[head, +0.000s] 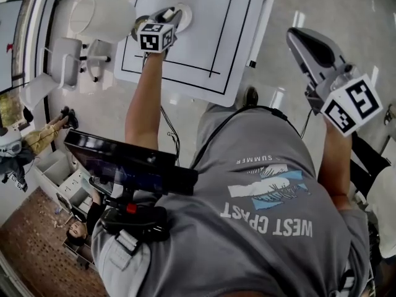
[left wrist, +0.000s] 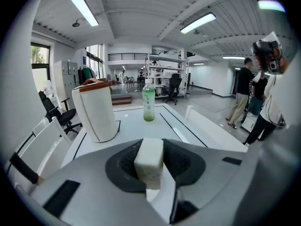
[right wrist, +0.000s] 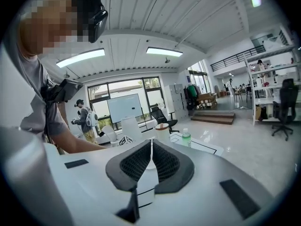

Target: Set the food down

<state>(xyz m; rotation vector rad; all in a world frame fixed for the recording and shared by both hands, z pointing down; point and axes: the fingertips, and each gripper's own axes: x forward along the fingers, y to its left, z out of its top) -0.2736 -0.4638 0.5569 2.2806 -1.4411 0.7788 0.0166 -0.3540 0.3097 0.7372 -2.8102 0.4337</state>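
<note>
In the head view, the cube on the left claw (head: 166, 17) hides its food block (left wrist: 149, 159). The worktop (head: 204, 36) is cut off at 12 o'clock. The bottle (left wrist: 148, 105) label is unreadably small.

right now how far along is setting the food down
Nothing looks done yet. In hand: the pale rectangular food block sits clamped in the left gripper's jaws over the white table. The right gripper's jaws are shut, empty. Left: lower the block and release.
</note>
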